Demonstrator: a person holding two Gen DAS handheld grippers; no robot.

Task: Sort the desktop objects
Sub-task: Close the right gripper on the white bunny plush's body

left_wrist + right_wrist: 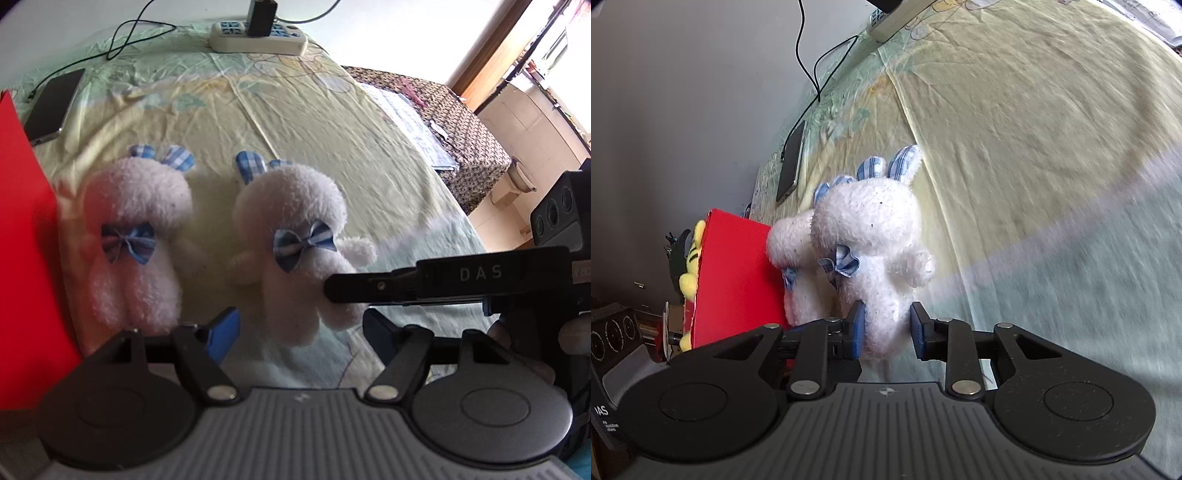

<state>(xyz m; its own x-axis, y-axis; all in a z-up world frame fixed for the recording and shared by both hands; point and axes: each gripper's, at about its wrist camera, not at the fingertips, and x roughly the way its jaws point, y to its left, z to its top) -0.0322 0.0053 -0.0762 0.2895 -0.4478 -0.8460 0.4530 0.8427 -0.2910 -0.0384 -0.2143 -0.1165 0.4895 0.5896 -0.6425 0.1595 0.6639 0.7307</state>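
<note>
A: On the yellow-green sheet (295,110), two white plush bunnies side by side. The left bunny (136,236) sits just beside the red box (26,240); the right bunny (871,258) is the one being worked.

B: Tongs?

A: Right gripper (886,328) has its blue pads either side of that bunny's lower body/legs, narrow gap, pads pressed into the fur, so I'd call it held. Left gripper (299,328) is wide apart, nothing between its fingers, hovering low in front of both toys.

B: How'll it handle?

A: Judging by looks: v. light, soft, squashy. No breakage risk, fur not slippery. But floppy, so head and ears will likely droop if lifted by the legs. Torso below the blue bow (304,243) is prob. the firmest hold.

B: Where does it go?

A: Likely the red box; a yellow plush (690,266) is already inside. Watch the other bunny, they're touching or nearly so; can't tell which.

B: Other clutter?

A: Phone (51,105) and power strip (258,38) at the far side, well apart.
</note>
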